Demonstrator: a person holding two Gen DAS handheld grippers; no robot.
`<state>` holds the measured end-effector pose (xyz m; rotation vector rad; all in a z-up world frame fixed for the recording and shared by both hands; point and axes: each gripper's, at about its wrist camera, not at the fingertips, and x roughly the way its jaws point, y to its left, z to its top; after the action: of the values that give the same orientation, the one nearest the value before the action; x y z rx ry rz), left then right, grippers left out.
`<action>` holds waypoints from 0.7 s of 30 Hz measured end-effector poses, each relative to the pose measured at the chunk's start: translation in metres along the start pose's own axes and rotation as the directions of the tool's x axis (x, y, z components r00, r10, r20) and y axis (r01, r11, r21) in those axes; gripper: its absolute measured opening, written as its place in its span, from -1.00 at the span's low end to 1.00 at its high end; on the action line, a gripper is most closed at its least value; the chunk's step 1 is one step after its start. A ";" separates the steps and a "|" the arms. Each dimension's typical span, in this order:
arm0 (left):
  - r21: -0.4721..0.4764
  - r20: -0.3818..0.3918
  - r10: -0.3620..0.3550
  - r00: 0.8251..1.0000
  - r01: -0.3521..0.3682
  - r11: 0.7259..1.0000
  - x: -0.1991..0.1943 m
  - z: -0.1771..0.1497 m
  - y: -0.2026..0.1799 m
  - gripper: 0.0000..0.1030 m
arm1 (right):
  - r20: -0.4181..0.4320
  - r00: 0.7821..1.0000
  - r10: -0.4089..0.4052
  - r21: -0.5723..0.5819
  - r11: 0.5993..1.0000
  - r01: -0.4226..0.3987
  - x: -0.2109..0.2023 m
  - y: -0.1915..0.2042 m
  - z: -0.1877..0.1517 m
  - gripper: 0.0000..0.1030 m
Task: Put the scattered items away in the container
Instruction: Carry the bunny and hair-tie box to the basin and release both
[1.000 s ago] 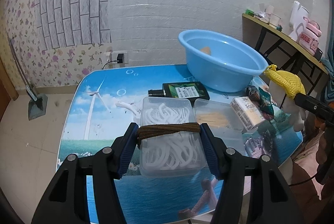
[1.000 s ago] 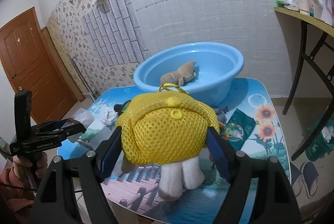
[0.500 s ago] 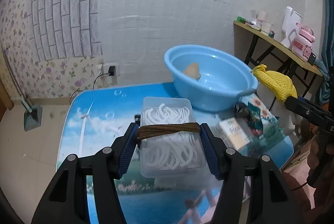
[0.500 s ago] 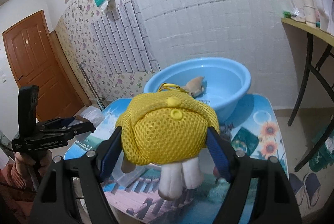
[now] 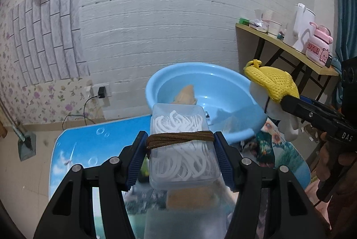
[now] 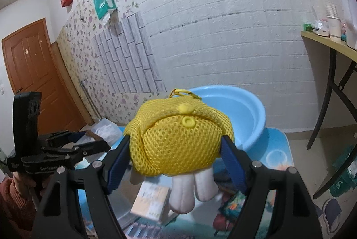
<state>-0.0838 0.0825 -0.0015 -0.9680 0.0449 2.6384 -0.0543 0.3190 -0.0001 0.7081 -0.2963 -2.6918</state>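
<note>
Since a second ago: both grippers have risen off the table (image 5: 73, 145) and closed in on the blue basin (image 5: 225, 91), which now looms nearer in both views.
Left gripper (image 5: 181, 157): clenched on the clear box of white rings (image 5: 181, 149), a brown cord (image 5: 178, 138) wrapped around it; the box sits between the blue pads, just short of the basin rim.
Right gripper (image 6: 176, 163): clamped on the yellow mesh toy (image 6: 178, 141), white legs dangling, held beside the basin.
Done: one tan item (image 5: 186, 95) lies inside the basin.
Left: both held items await dropping; a small carton (image 6: 151, 198) and a printed packet (image 6: 227, 212), perhaps more, remain on the table.
</note>
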 end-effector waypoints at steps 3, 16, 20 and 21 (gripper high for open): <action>0.016 -0.003 -0.012 1.000 0.012 1.000 0.014 0.013 -0.006 0.15 | 0.013 1.000 -0.005 0.015 1.000 0.005 0.009 -0.011 0.009 0.51; 0.083 -0.047 -0.065 0.997 0.069 0.994 0.073 0.038 -0.034 0.15 | 0.006 1.000 0.006 0.043 0.999 -0.006 0.051 -0.036 0.025 0.51; 0.098 -0.061 -0.067 0.996 0.073 0.993 0.084 0.038 -0.041 0.16 | -0.009 1.000 0.018 0.057 0.998 -0.018 0.062 -0.041 0.025 0.52; 0.099 -0.064 -0.068 0.996 0.074 0.992 0.086 0.038 -0.042 0.16 | -0.012 1.000 0.020 0.059 0.998 -0.019 0.064 -0.042 0.024 0.52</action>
<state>-0.1558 0.1527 -0.0236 -0.9962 0.1542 2.5159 -0.1301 0.3366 -0.0189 0.7345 -0.3795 -2.6692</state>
